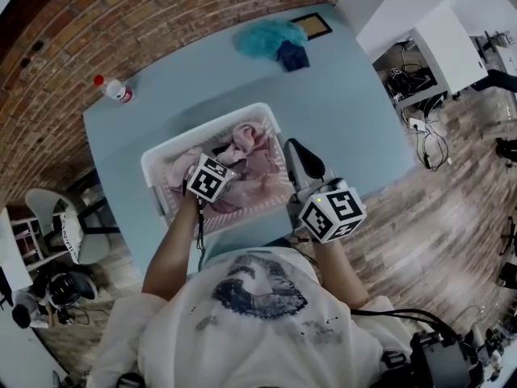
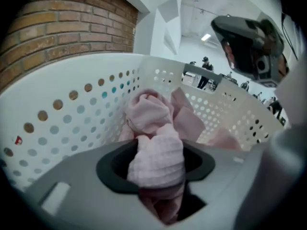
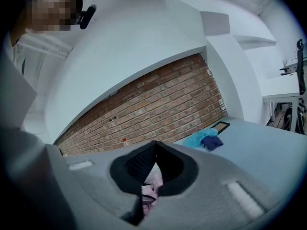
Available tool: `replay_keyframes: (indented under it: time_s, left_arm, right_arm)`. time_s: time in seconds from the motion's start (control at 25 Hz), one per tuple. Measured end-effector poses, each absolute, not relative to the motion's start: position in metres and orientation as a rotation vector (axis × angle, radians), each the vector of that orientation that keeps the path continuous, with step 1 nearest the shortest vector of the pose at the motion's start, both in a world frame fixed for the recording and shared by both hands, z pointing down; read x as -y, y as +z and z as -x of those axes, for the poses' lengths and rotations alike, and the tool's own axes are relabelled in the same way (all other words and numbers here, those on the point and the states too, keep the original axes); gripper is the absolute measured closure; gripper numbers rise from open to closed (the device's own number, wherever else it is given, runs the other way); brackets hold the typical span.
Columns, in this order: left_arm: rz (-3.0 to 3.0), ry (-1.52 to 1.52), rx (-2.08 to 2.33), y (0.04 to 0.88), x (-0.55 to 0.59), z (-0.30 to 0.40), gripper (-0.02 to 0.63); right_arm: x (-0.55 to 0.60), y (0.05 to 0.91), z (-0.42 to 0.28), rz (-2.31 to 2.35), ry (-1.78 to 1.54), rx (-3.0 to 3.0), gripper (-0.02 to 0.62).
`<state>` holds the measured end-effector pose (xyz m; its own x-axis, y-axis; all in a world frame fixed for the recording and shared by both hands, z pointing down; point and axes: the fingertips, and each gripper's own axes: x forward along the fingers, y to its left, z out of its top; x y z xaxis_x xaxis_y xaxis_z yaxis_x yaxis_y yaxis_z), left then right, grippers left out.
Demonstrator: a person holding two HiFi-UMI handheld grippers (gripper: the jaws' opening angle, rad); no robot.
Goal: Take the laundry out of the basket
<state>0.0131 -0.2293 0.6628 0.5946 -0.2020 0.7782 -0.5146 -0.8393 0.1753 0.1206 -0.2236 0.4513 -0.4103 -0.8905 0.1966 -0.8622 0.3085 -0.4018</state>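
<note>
As left tongs (image 2: 156, 172) pinch laundry (image 2: 149, 115), white basket (image 2: 72, 126)

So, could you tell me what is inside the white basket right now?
The basket holds pink laundry; the left gripper is shut on a fold of it. The basket's floor is hidden beneath the cloth.

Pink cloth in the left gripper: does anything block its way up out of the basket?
Nothing visible: the left gripper pinches the pink cloth, the basket is open-topped, and the right gripper is at its right edge.
</note>
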Motion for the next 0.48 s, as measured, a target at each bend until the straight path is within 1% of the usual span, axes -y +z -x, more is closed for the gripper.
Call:
replay_keyframes:
  time_s: [0.04,0.16,0.24,0.28,0.32,0.48]
  left_arm:
    - [-2.446,1.11,0.585,0.661,0.229,-0.012,0.384]
    - [-2.465,1.098,0.608,0.654,0.227,-0.009,0.391]
    - [-2.497,1.078,0.644,0.645,0.228,-0.007,0.417]
    - [-2.514,1.057,0.665,0.638,0.229,-0.006,0.459]
    - [-2.525,1.038,0.677,0.633,0.23,-0.005,0.534]
    - [-2.537,1.012,0.682,0.627,0.229,-0.004,0.534]
  right_arm:
    - [0.222,0.451,-0.121,1.672,-0.7,-2.488,0.598]
    - [0.217,0.448,-0.121,1.675,-0.693,-2.485,0.598]
    - [0.213,0.446,-0.12,1.676,-0.688,-2.484,0.598]
    - [0.212,0.445,-0.12,1.677,-0.687,-2.483,0.598]
    - [0.21,0.444,-0.121,1.678,-0.687,-2.48,0.598]
    - [0.206,0.441,-0.122,1.682,-0.688,-2.469,0.598]
